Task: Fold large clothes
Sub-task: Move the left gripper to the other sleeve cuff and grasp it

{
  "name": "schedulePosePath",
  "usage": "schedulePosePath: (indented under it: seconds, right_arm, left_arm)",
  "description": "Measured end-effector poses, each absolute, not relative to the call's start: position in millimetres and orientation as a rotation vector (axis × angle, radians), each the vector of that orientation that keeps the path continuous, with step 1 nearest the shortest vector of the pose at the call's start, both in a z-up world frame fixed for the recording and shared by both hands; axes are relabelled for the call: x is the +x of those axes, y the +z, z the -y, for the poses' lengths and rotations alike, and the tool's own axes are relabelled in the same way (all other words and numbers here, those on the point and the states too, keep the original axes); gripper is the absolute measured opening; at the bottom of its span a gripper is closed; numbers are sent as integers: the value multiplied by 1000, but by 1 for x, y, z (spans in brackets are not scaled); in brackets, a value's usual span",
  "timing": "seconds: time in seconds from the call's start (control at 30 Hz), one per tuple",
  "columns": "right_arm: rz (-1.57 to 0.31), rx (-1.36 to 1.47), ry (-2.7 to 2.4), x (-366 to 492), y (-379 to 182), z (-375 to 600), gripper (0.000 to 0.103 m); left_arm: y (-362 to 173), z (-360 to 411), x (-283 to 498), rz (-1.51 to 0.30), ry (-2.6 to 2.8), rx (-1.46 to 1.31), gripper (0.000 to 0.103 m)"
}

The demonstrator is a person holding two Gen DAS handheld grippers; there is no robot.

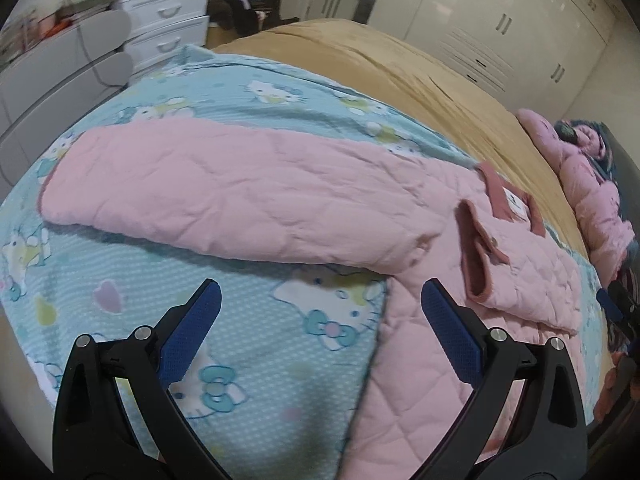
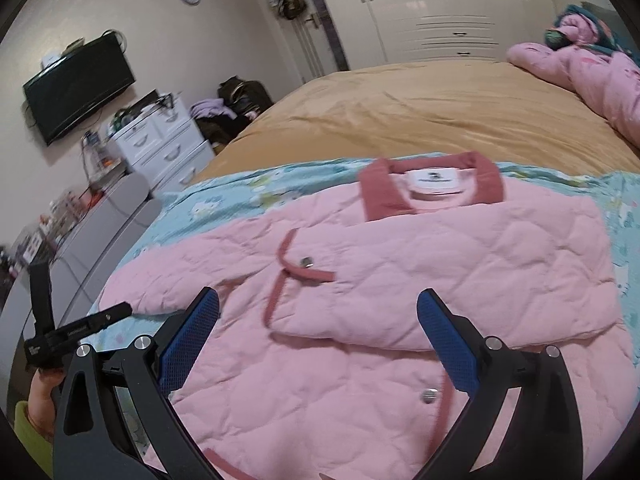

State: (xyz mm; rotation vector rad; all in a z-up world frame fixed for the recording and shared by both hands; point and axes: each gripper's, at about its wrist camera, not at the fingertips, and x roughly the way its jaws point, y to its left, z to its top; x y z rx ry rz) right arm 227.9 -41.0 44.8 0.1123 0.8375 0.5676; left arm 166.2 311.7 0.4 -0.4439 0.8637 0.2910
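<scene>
White wardrobe [image 2: 440, 12], wall television [image 2: 78, 88] — tan bed [image 2: 420, 120]

You have one pink quilted jacket [image 2: 360, 280] spread on one cartoon-print blue sheet [image 1: 248, 332], with two metal snaps [image 2: 307, 262] showing on it. One more pink padded garment [image 2: 592, 76] lies at the head of the one bed [image 2: 420, 120]. You hold two grippers: left gripper [image 1: 320, 320], right gripper [image 2: 318, 328].
</scene>
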Motion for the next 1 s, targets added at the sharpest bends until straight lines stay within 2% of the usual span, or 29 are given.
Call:
schedulePosePath:
  seconds: [0.73,1.0]
  right_arm:
    - [-903,-9,770,214,27,-79,99]
    - [-932,-15,795,209,16,-94,99]
  left_arm:
    - [-29,-398,127,-840,429,-617,94]
    - [-49,-434,123,-813,463,-744,94]
